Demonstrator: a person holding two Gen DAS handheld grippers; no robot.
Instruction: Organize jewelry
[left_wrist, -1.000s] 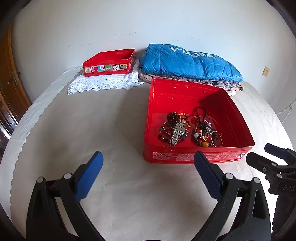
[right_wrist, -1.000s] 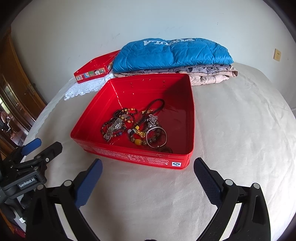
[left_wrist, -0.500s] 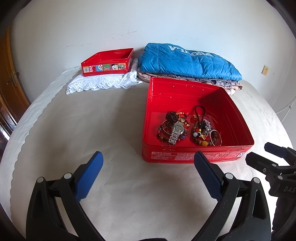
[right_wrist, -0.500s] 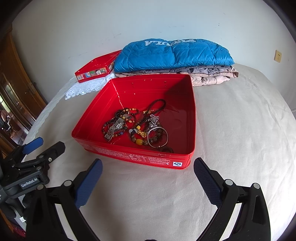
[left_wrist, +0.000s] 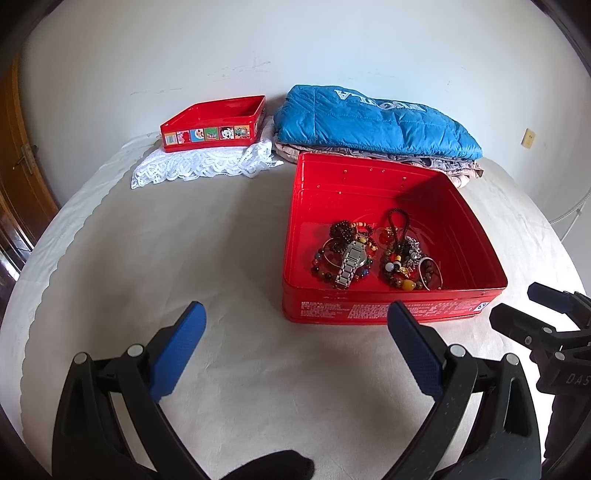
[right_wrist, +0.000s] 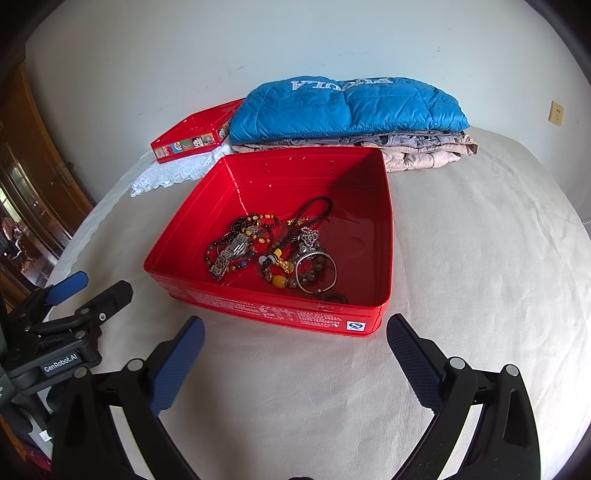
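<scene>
A large red tin (left_wrist: 384, 317) (right_wrist: 269, 306) sits open on the bed. Inside lies a tangle of jewelry: a silver metal watch (left_wrist: 351, 262) (right_wrist: 231, 253), beaded bracelets (left_wrist: 400, 275) (right_wrist: 284, 273), a silver bangle (right_wrist: 316, 267) and a dark cord necklace (left_wrist: 400, 221) (right_wrist: 314, 210). My left gripper (left_wrist: 295, 350) is open and empty, in front of the tin's left corner. My right gripper (right_wrist: 295, 354) is open and empty, just short of the tin's near wall. Each gripper also shows in the other's view: the right (left_wrist: 532, 314), the left (right_wrist: 92, 295).
A smaller red tin (left_wrist: 214, 127) (right_wrist: 192, 134) with cartoon pictures stands on a white lace cloth (left_wrist: 207, 166) at the back left. A folded blue jacket (left_wrist: 373, 122) (right_wrist: 347, 109) tops a pile of clothes behind the large tin. A wooden door (left_wrist: 18, 177) is at the left.
Both grippers have drawn back and risen slightly, so the tin sits a little farther off. Jaws stay open. Nothing in the tin has moved.
</scene>
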